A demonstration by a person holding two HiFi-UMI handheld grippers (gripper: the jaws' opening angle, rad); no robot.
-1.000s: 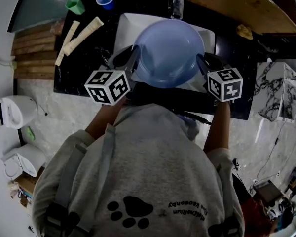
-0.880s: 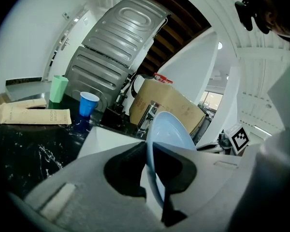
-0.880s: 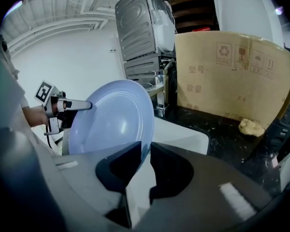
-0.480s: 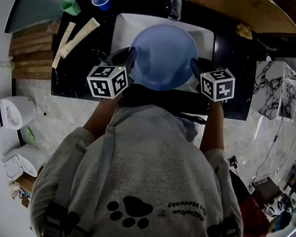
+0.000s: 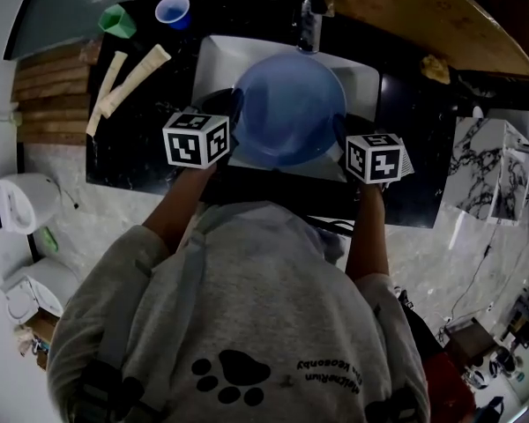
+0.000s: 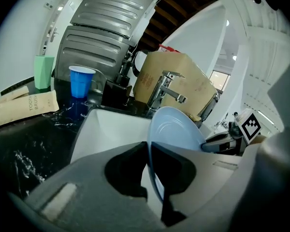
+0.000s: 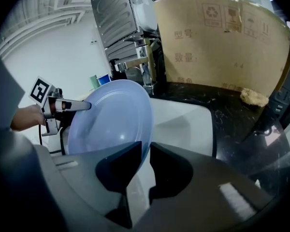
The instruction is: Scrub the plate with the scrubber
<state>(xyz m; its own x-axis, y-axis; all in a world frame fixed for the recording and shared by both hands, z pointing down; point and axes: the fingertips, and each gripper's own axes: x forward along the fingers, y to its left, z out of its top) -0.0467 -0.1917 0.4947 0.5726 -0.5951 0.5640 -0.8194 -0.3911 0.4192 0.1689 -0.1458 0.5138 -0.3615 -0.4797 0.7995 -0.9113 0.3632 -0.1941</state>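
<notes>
The jaws of the left gripper [image 6: 149, 148] pinch the rim of the plate [image 6: 176, 129]. They have just been closing a little, and the thin edge sits right between the tips. The right gripper [image 7: 146, 146] does the same on the opposite rim; its jaws have also just been closing, with the edge between them. So the plate hangs between the two grippers, tilted, over the white sink [image 6: 111, 129] and in front of the tap [image 6: 169, 88].

I judge the plate to be stiff and light, probably plastic or melamine, with a smooth glossy face. Such a rim can slip out of hard tips, more so if it is wet. The hold should stay on the rim, deep enough that the edge lies well inside the pads.

What may be the scrubber [image 7: 253, 96], a yellowish lump, lies on the dark counter [image 7: 232, 120] well apart from the plate. To take it, one gripper must let go. I think the plate should first rest in the sink, because one pinch at the edge would let it swing.
</notes>
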